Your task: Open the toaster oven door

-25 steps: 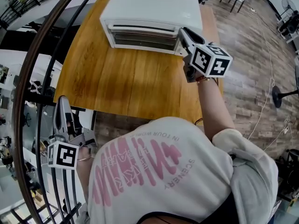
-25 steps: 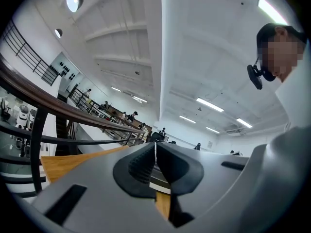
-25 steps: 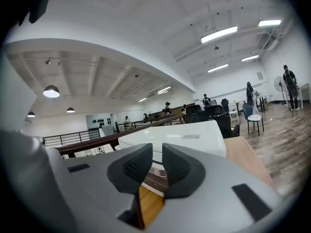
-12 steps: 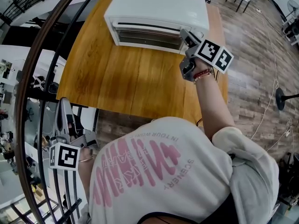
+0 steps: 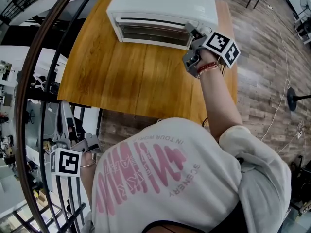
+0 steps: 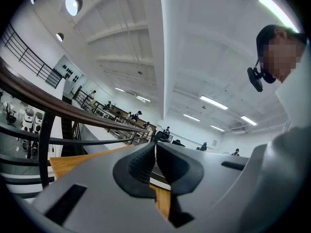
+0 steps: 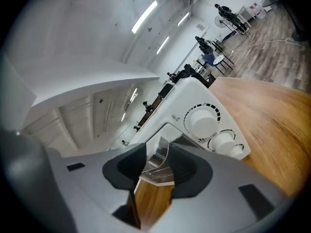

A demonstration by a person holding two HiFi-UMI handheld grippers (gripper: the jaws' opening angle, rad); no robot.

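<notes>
Reaching for the door is the step in hand: the right gripper [image 5: 193, 32] has just been opening its jaws, and the shiny handle [image 7: 156, 169] of the toaster oven [image 5: 163, 6] sits between them, not pinched. Next, I judge, they must close on it and pull. The left gripper [image 6: 155, 152] is clenched on nothing.

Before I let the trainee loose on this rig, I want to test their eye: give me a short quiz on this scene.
1. True or false: the left gripper is touching the white box-shaped toaster oven.
2. The oven stands on: A) a brown wooden table; B) a glass desk; C) a metal shelf.
3. Fill in: the oven's silvery metal door ____ sits between the right gripper's jaws.
Key: 1 false, it is shut and off the table. 2 A. 3 handle; those jaws have just been opening and stand apart round it.
</notes>
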